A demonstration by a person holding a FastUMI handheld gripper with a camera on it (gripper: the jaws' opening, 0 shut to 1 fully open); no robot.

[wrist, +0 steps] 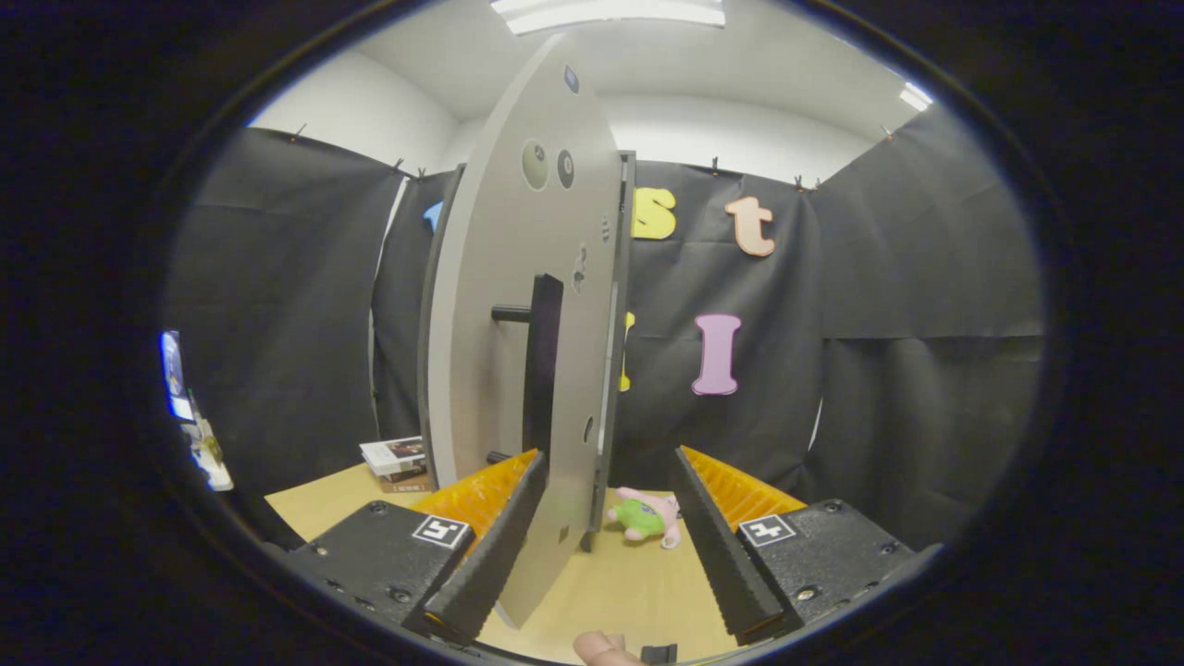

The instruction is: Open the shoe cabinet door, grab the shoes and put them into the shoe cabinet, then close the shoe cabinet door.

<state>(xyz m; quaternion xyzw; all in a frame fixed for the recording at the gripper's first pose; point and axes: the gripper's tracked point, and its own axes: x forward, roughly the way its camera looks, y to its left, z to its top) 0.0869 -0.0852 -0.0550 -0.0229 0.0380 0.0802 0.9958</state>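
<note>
The grey shoe cabinet door [499,277] stands swung out toward me, seen almost edge-on. Its black bar handle [542,356] runs upright on the door's face. My gripper [608,458] is open, and the door's lower free edge reaches down between the two fingers. The left finger [495,541] lies close against the door's face, with its tip just below the handle's lower end. The right finger [717,541] stays apart from the door. A dark cabinet edge [625,305] shows right behind the door.
A pink and green plush toy [647,516] lies on the wooden table [629,592] beyond the fingers, by the door's foot. A stack of books [400,462] sits left of the door. A person's fingertip [603,647] shows below the fingers.
</note>
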